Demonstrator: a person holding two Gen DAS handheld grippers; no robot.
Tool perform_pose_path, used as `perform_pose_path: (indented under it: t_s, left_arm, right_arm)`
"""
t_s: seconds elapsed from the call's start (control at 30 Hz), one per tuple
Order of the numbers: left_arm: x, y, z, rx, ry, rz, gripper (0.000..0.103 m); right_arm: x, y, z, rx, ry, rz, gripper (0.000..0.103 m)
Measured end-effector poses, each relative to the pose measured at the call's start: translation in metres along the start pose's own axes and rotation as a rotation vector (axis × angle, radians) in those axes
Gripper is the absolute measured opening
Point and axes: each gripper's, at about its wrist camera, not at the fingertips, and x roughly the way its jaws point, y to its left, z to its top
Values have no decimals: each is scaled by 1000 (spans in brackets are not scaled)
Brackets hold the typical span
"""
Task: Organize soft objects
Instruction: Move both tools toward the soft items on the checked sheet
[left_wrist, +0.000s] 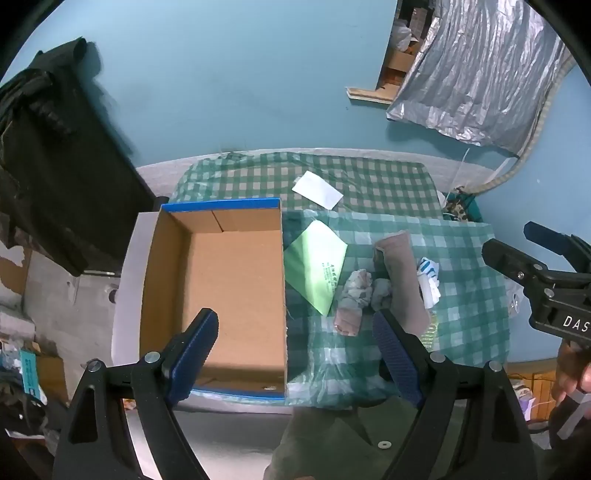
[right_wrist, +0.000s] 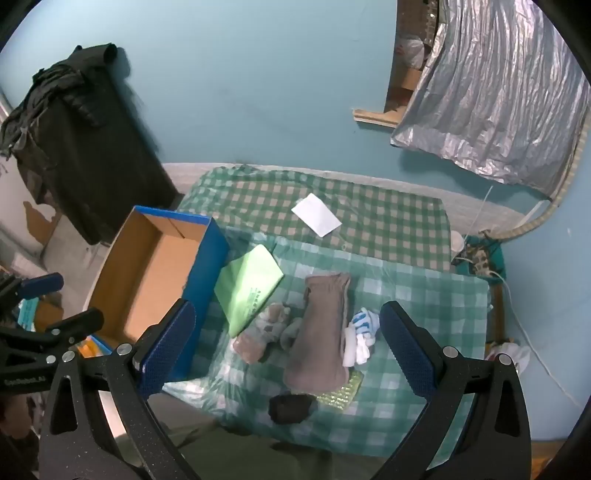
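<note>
Right now both my grippers hang with jaws spread wide and nothing between the pads: my left gripper (left_wrist: 295, 343) sits above the near end of the cardboard box (left_wrist: 221, 280), my right gripper (right_wrist: 288, 354) above the pile of soft things.

Inside, the box shows only bare brown floor and walls; its rim and outer sides are blue.

Beside the box, on its right, lies a pale green sheet (right_wrist: 247, 288) with its corner touching the box wall. Just beyond that sits a balled grey-and-tan sock bundle (right_wrist: 262, 332), then a long brown-grey folded cloth (right_wrist: 321, 328) lying lengthwise, then a white sock with blue stripes (right_wrist: 360, 332) touching the cloth's far side. A dark rolled item (right_wrist: 290, 408) rests nearer me, beside a shiny yellow-green pad (right_wrist: 341, 393) half under the cloth.

All of it lies on a green checked cover (right_wrist: 424, 314). A white paper (right_wrist: 316, 214) lies farther back from the box, well apart from the pile. The cover's far right stretch is bare.
</note>
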Motion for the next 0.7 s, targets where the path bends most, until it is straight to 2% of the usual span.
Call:
perform_pose_path:
  t_s: [0.03,0.37,0.7]
  left_arm:
    - [0,2,0,-15,-1,-36,87]
    - [-10,4,-8,-14,-14,-23,87]
    - [0,-1,-9,-30,8,-20,87]
  right_arm:
    - [0,0,0,0,2,-1,100]
    - [-1,-1,-3,-1,5,-5,100]
    - [-3,-5,-3,3,5,0,100]
